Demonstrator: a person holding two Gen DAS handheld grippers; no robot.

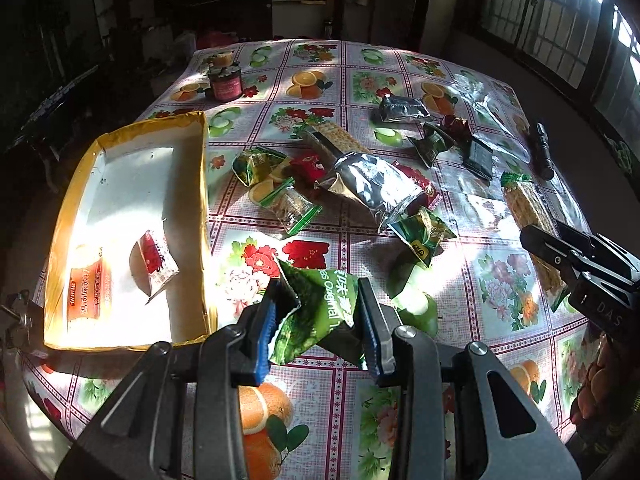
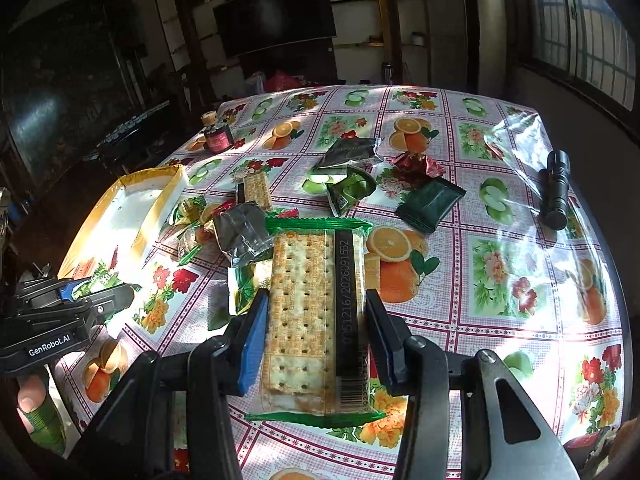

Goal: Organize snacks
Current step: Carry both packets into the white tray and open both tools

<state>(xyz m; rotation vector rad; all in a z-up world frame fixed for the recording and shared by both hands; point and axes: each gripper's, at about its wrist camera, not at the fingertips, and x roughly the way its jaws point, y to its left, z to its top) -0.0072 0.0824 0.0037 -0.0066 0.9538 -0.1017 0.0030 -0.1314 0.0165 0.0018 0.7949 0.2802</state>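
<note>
Left claw [image 1: 320, 320] is clamped on a crumpled green snack packet [image 1: 320, 312], lifted off the bench [image 1: 320, 400], with the yellow-rimmed box [image 1: 200, 200] just to its left. Right claw [image 2: 316, 340] grips a long cracker pack [image 2: 312, 312], loose snacks [image 2: 348, 192] scattered beyond it.

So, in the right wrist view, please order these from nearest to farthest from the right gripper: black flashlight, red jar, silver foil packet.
From the right gripper:
1. Silver foil packet, just ahead, left of the held crackers.
2. Black flashlight, far right edge.
3. Red jar, far left, back.
</note>
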